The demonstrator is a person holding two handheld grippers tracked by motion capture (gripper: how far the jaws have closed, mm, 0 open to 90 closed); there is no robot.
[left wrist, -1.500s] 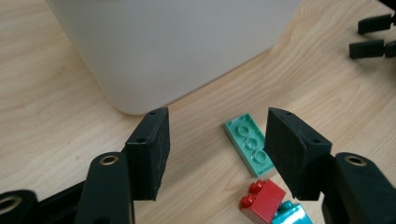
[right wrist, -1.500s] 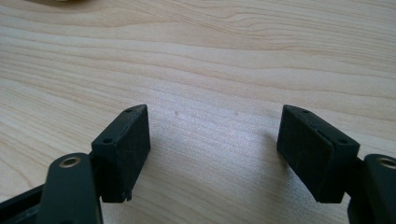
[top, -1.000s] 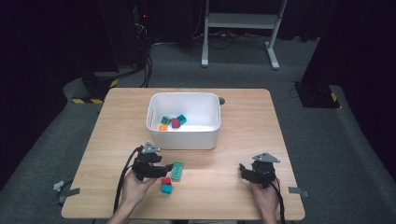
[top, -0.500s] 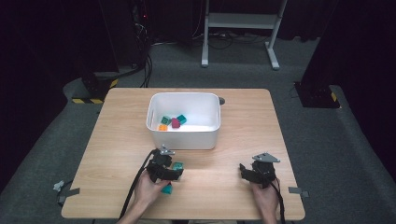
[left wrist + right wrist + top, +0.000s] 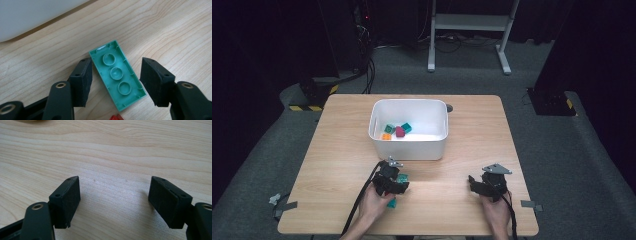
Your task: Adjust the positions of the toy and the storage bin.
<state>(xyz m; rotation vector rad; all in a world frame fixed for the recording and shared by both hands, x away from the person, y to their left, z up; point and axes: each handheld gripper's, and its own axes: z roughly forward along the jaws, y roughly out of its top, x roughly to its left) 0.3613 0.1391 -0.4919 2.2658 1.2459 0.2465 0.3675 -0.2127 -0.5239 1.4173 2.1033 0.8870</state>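
A green two-by-four brick (image 5: 117,75) lies hollow side up on the wooden table (image 5: 337,150), seen in the left gripper view. My left gripper (image 5: 116,62) straddles it with a gap on each side. Its jaws have just been closing, and the pads do not touch the brick. From above, the left gripper (image 5: 398,184) sits in front of the white bin (image 5: 409,149), with a corner of the green brick (image 5: 403,177) peeking out. A red piece (image 5: 116,117) shows at the bottom edge. My right gripper (image 5: 115,181) (image 5: 473,182) rests open over bare wood.
The bin holds a green brick (image 5: 389,128), an orange one (image 5: 386,136), a magenta one (image 5: 400,132) and a teal one (image 5: 406,127). A second teal brick (image 5: 391,202) lies by the left hand. Cables trail off the table's near edge.
The left gripper moved right and down over the green brick, now covering it and the red brick. Its jaws narrowed around the green brick. The right gripper stayed put.
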